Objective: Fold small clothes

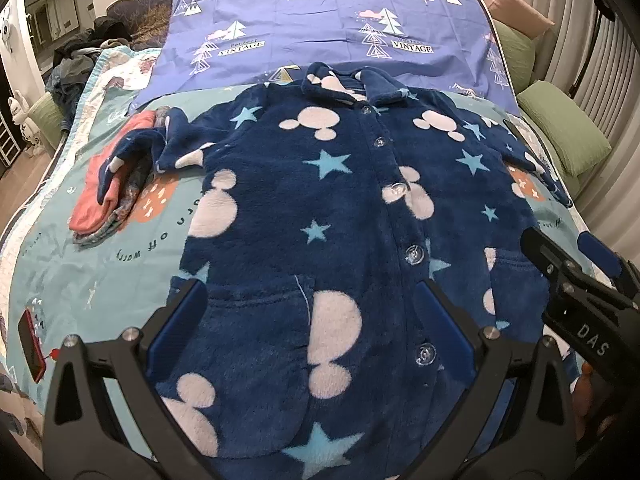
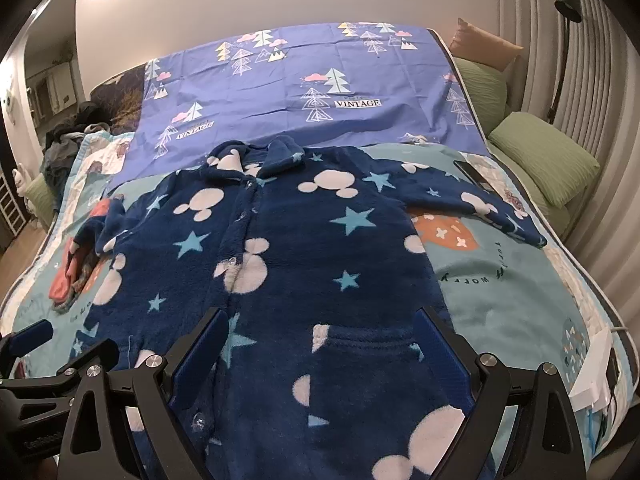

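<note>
A dark blue fleece pyjama top, printed with white mouse heads and pale stars, lies spread face up on the bed, buttoned down the front, collar toward the far purple sheet. Its right sleeve stretches out flat; its left sleeve is bunched and lies partly over a small stack of folded clothes just beside the top.

The left hand-held gripper hovers over the top's lower left pocket with its fingers spread wide, holding nothing. The right hand-held gripper hovers over the lower right pocket, likewise wide and empty.

The step in hand looks like starting the first fold. To do it well, I would straighten the bunched left sleeve off the stack first, then pinch through the thick fleece at a side edge, shoulder and hem together, so the panel turns over as one straight line. Thick pile may slip from a shallow grip, so bite deep.

A green pillow lies beyond the top's right sleeve at the bed's edge.
</note>
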Demonstrator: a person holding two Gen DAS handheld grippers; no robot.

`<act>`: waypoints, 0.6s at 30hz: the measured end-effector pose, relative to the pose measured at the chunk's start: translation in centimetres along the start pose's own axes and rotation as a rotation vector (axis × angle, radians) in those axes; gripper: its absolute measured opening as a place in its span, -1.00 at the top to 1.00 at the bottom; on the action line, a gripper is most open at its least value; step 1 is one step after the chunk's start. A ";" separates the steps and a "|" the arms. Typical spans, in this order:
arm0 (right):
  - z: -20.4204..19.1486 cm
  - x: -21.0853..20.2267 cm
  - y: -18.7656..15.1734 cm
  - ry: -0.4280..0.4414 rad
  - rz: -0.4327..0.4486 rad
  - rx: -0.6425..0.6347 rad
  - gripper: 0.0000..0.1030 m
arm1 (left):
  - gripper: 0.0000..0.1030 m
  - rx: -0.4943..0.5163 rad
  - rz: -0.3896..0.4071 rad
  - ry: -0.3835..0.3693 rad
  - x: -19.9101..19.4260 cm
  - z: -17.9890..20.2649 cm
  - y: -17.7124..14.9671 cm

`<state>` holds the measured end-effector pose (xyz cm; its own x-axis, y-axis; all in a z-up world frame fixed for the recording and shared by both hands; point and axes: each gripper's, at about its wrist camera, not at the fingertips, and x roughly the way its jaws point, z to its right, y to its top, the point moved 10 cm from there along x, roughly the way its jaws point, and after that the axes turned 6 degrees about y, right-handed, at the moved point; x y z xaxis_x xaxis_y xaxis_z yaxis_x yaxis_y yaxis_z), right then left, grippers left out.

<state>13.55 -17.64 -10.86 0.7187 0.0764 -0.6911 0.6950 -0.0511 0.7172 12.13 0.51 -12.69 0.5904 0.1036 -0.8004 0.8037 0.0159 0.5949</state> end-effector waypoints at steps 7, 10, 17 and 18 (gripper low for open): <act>-0.5 1.1 -0.1 0.006 -0.021 -0.006 -0.85 | -0.99 -0.022 -0.011 -0.036 0.9 -0.6 0.5; -0.5 1.5 0.0 0.011 -0.033 -0.005 -0.85 | -0.99 -0.047 -0.007 -0.047 1.1 -1.4 0.9; -1.0 2.5 0.3 0.018 -0.050 -0.016 -0.85 | -0.99 -0.075 -0.009 -0.054 1.9 -2.3 1.5; -1.1 2.7 0.4 0.019 -0.052 -0.018 -0.85 | -0.99 -0.075 -0.009 -0.057 2.0 -2.4 1.6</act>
<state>15.74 -16.36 -12.38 0.6811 0.0973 -0.7257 0.7307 -0.0284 0.6821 14.39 3.13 -13.18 0.5885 0.0461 -0.8072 0.8021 0.0916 0.5901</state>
